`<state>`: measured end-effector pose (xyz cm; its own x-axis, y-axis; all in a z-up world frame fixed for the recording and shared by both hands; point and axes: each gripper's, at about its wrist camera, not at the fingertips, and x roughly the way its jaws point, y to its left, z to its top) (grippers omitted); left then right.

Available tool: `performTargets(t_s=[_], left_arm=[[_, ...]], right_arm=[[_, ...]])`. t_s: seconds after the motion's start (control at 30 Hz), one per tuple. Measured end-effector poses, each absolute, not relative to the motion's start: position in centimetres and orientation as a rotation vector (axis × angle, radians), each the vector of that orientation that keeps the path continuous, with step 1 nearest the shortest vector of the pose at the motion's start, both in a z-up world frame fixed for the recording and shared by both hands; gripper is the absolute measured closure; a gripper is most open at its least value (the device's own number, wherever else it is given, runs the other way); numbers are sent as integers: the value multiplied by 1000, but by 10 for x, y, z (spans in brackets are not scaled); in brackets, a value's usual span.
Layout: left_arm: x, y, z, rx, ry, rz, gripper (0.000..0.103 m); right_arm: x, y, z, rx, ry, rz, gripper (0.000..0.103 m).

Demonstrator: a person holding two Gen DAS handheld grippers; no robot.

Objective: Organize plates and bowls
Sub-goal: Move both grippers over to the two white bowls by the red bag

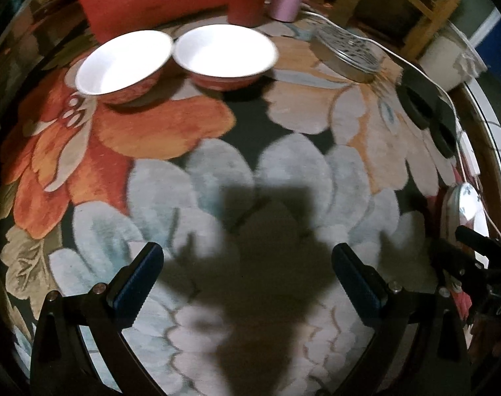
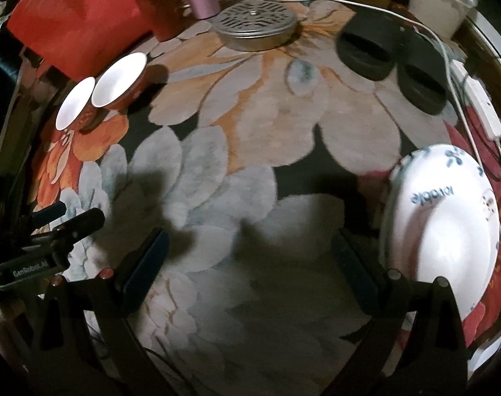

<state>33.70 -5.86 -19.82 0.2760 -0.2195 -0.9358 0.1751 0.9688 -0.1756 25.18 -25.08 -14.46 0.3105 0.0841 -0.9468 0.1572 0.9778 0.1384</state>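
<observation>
Right wrist: plate (image 2: 448,231) beside right jaws.

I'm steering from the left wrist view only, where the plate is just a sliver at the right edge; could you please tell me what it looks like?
Observer: The plate is white, with blue print near its far rim.
Operator: Is anything stacked on it?
Observer: No, its face is bare.
Operator: Is the right gripper holding it?
Observer: No, the right gripper is open over the floral tablecloth, the plate lying beside its right finger.
</observation>
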Motion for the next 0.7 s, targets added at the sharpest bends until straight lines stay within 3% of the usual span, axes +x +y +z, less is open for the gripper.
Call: performTargets(t_s=[0.6, 0.7], left_arm=[[391, 54, -183, -180, 1181, -34, 1], [389, 65, -183, -202, 1181, -21, 1]], right_arm=[[381, -170, -163, 422, 1258, 139, 6], [410, -165, -173, 496, 1258, 108, 16]])
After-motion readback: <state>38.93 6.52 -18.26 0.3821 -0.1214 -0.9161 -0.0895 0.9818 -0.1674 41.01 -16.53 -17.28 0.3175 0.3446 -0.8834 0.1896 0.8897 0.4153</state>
